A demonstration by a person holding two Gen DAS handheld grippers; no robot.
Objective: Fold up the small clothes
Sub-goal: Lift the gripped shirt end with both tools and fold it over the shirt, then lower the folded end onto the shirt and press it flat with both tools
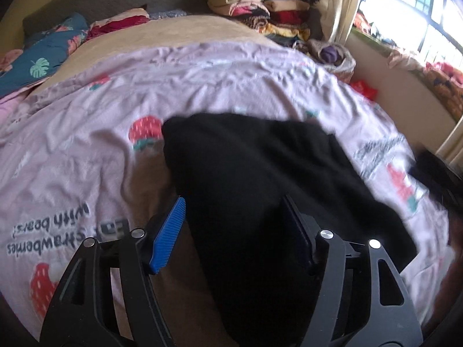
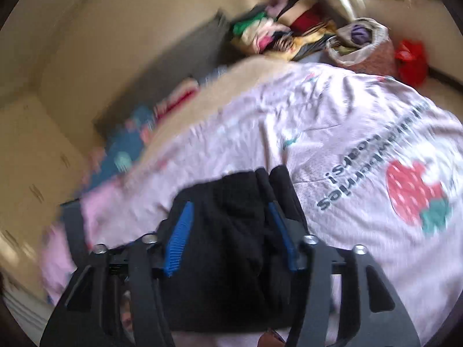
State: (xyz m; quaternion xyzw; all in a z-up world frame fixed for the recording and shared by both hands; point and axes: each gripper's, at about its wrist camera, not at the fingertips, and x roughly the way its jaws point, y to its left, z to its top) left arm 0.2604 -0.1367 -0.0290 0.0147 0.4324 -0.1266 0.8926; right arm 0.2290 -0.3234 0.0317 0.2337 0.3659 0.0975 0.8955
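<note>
Currently the black garment (image 1: pixel 260 179) lies on the strawberry sheet (image 1: pixel 86 121), directly ahead of the left gripper (image 1: pixel 234 231), long axis running away from it; both the left gripper and the right gripper (image 2: pixel 228 231) are spread with cloth between the jaws.

The pink sheet (image 1: pixel 202 86) on my bed carries inverted grey print, "strawberries with bears!"; the first word above it is blurred, unreadable.

Right gripper (image 2: pixel 231 225) jaws apart, blue pads (image 2: pixel 178 243) flanking bunched black garment (image 2: pixel 231 231) that fills gap. Pink strawberry-print bedsheet (image 2: pixel 361 150) beneath. Pile of folded clothes (image 2: pixel 277 34) far corner, bag (image 2: pixel 361 43) and red item (image 2: pixel 411 60) beside. View motion-blurred.
</note>
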